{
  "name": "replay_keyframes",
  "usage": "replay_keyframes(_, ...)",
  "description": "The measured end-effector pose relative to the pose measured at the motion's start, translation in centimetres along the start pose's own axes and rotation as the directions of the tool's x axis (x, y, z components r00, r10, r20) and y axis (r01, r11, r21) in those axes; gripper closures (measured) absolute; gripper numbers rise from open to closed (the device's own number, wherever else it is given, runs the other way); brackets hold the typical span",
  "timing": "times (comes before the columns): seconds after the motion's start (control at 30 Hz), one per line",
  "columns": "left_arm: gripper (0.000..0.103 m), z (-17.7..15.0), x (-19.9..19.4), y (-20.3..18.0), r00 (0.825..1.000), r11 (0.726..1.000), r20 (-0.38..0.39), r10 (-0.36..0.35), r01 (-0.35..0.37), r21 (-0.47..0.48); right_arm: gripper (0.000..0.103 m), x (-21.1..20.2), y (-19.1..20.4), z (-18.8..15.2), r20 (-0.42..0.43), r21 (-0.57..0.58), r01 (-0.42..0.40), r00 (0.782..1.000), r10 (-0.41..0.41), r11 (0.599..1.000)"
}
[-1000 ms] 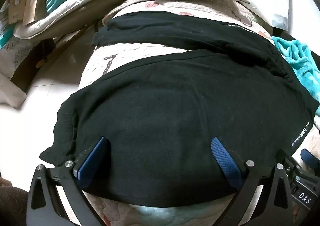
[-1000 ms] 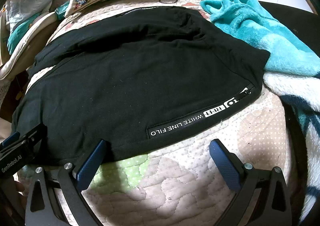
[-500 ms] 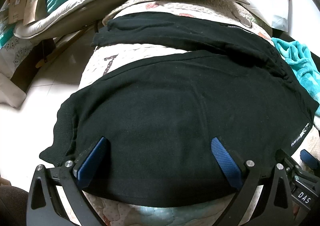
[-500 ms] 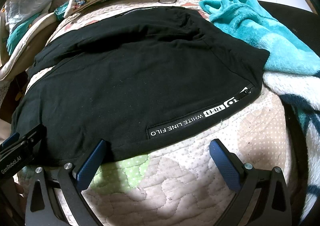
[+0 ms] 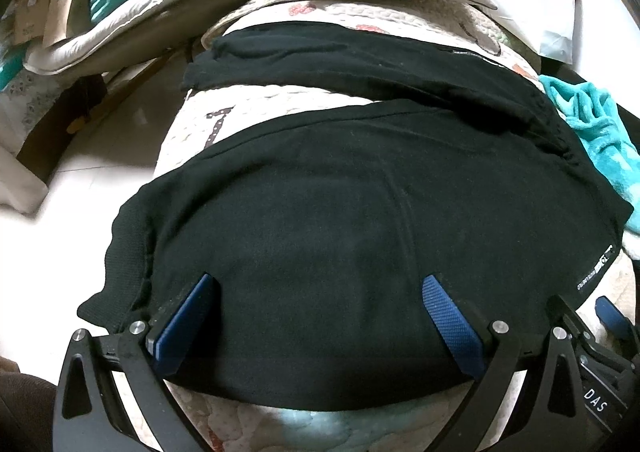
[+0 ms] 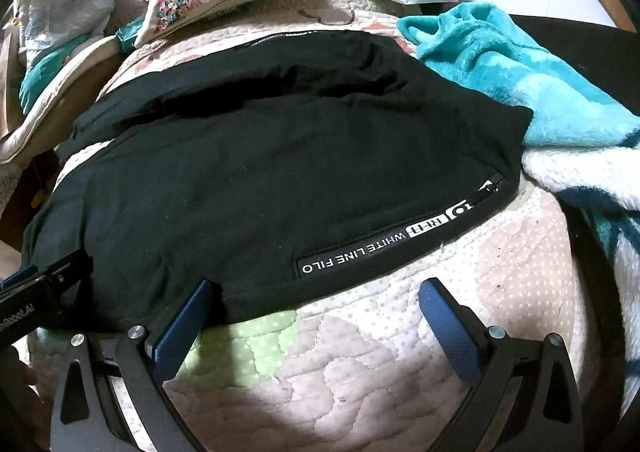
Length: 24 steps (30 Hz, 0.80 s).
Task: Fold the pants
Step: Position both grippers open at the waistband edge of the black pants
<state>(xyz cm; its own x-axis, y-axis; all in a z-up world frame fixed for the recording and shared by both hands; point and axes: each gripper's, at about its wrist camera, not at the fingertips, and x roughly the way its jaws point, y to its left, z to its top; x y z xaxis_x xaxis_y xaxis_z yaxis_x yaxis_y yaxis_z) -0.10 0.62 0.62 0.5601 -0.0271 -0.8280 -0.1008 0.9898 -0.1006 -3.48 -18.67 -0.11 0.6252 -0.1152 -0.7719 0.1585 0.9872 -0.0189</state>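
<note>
Quilted bed cover [image 6: 360,352] carries the black pants [image 5: 340,220] spread flat at twelve o'clock of both wide-open, empty grippers [image 5: 320,316] [image 6: 316,316]; pinch the near hem evenly, then lift toward the far leg.

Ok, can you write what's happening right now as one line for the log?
task: fold pants | black pants spread flat on quilt | left hand-held gripper: open, over near leg | right hand-held gripper: open, at hem edge | fold not started
</note>
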Motion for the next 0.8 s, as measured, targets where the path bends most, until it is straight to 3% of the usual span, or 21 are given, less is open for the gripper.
replay_keyframes(0.4, 0.000, -0.1, -0.1, 0.1, 0.998, 0.998, 0.020, -0.059, 0.059, -0.012, 0.000, 0.3, 0.7, 0.1, 0.025, -0.005, 0.055, 0.998, -0.055, 0.998)
replay_keyframes(0.47, 0.000, -0.2, -0.2, 0.2, 0.995, 0.995, 0.022, -0.098, 0.099, -0.029, 0.000, 0.4, 0.8, 0.1, 0.023, -0.010, 0.071, 0.997, -0.070, 0.997)
replay_keyframes(0.7, 0.000, -0.4, -0.3, 0.2, 0.996, 0.996, -0.003, -0.088, 0.088, -0.018, 0.000, 0.7, 1.7, 0.2, 0.012, -0.028, 0.151, 0.989, -0.150, 0.988)
replay_keyframes(0.8, 0.000, -0.4, -0.3, 0.2, 0.997, 0.997, -0.030, -0.077, 0.077, -0.012, 0.000, 0.6, 1.5, -0.3, 0.035, -0.017, 0.142, 0.989, -0.142, 0.990)
